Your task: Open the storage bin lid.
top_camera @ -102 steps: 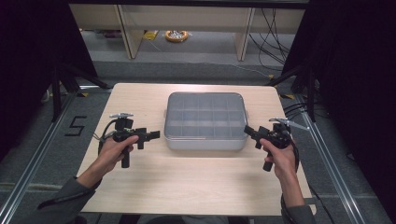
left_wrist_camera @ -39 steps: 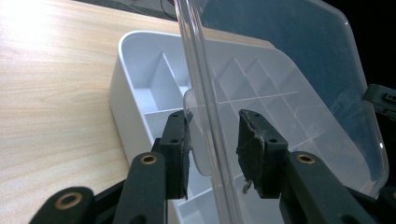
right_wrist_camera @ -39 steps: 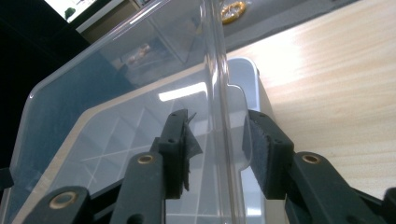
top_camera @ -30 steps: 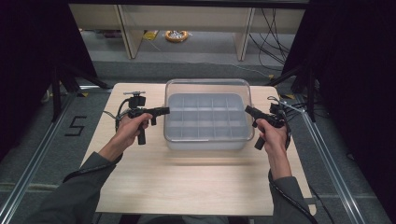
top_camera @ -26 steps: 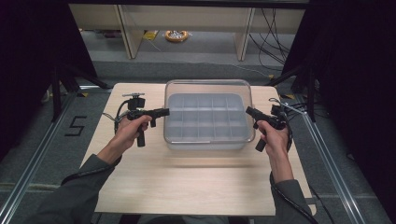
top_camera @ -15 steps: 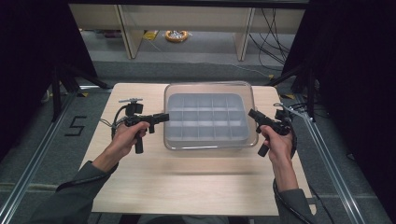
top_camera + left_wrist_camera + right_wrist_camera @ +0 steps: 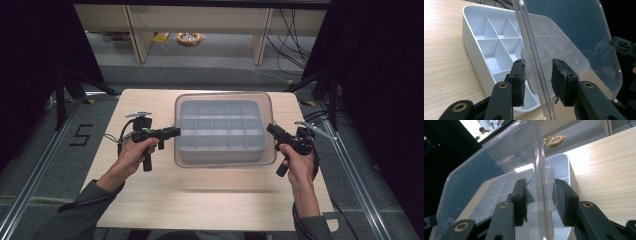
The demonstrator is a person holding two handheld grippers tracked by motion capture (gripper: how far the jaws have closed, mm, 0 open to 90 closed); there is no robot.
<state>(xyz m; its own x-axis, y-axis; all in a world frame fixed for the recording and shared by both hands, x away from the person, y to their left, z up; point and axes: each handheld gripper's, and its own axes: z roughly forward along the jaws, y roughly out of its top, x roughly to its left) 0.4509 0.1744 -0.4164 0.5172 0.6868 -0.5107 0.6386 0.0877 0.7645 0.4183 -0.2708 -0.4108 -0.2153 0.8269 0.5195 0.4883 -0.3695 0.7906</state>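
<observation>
L gripper [image 7: 537,80] & R gripper [image 7: 540,200] jaws straddle clear lid [image 7: 225,162] edges, gaps visible, lid above divided tray [image 7: 220,127]

A pale wooden tabletop [image 7: 200,200] stands on grey floor [image 7: 210,75] marked "5" [image 7: 81,135]. Beyond it, a wooden shelf unit [image 7: 200,20], an orange coil [image 7: 189,38], loose cables [image 7: 287,30], and dark surroundings.
</observation>
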